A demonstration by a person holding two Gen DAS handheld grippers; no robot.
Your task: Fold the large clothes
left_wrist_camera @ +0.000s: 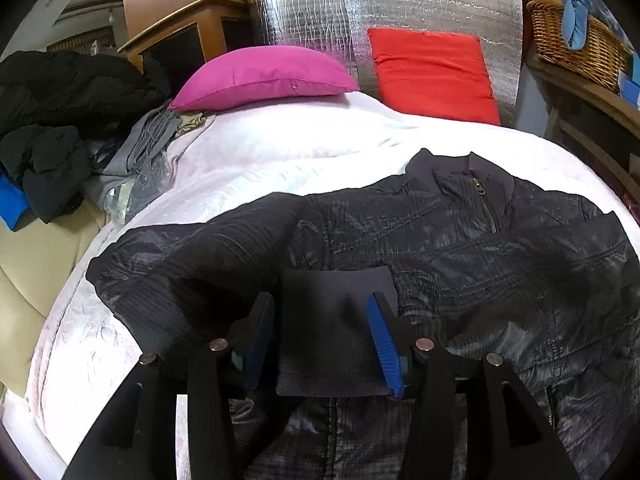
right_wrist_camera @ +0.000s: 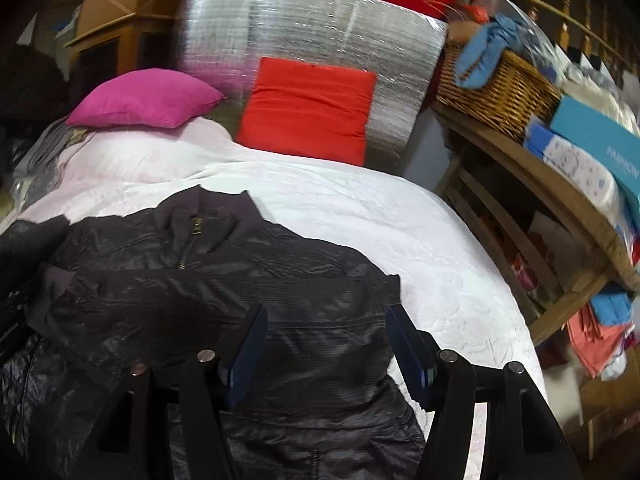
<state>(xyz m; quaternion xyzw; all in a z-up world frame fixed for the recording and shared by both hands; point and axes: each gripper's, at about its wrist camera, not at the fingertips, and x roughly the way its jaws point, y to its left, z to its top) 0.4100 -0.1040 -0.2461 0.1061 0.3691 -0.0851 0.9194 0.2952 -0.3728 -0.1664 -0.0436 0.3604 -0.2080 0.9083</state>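
On white bedspread (left_wrist_camera: 248,168), dark jacket (left_wrist_camera: 500,248), both grippers spread apart

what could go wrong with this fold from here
1. The sleeve cuff lies between the open left gripper fingers, ungripped; lifting now would likely leave it behind.
2. The jacket looks slick and rumpled, so creases may get folded in.
3. The open right gripper hovers near the jacket's edge and might snag the bedcover.

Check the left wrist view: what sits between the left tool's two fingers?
The jacket's plain dark sleeve cuff lies between the left tool's open fingers, with the quilted body beyond it. The left wrist view shows this.
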